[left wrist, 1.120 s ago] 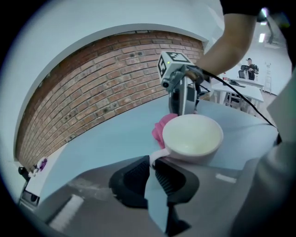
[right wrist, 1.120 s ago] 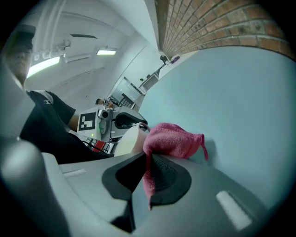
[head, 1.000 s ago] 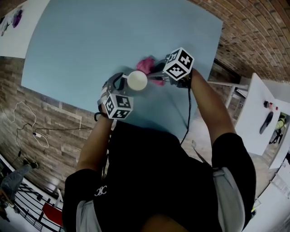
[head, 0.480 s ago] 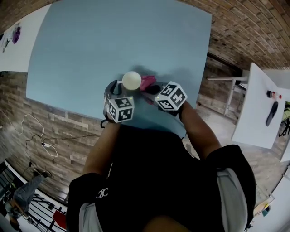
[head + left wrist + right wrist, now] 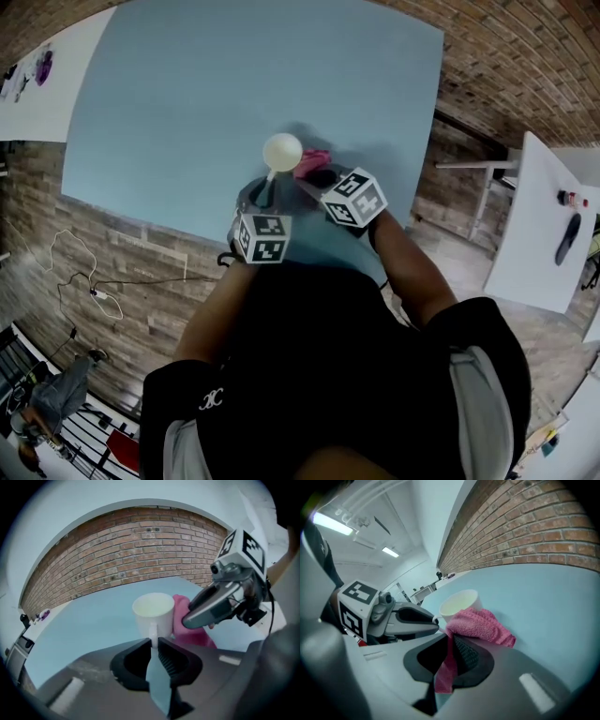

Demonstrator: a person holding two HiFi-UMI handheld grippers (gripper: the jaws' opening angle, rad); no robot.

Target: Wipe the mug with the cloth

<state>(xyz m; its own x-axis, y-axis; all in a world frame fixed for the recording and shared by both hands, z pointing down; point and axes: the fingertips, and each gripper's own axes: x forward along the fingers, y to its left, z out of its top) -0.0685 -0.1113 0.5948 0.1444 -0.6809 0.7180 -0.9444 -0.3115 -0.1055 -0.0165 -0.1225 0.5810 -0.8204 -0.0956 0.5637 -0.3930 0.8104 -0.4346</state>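
We record a blue table [image 5: 169, 103] with a brick wall [image 5: 131, 550] beyond it. One white table [image 5: 530, 244] stands right of it, another [image 5: 42, 103] left. A cable [image 5: 94, 293] lies on the floor

- The person wears a black short-sleeved top [image 5: 319, 375] with pale grey panels on both sleeves [image 5: 473, 412] and a small white emblem [image 5: 208, 397] on the left one.
- The left gripper [image 5: 153, 643] has a smooth grey housing, 2 black jaws with ribbed pads [image 5: 165, 660], and a cube [image 5: 260, 237] of black-and-white square markers.
- The right gripper [image 5: 451, 644] has the same grey shell and black ribbed jaws. Its marker cube [image 5: 353, 198] is white with black squares, and a thin black cable [image 5: 271, 616] trails from it.
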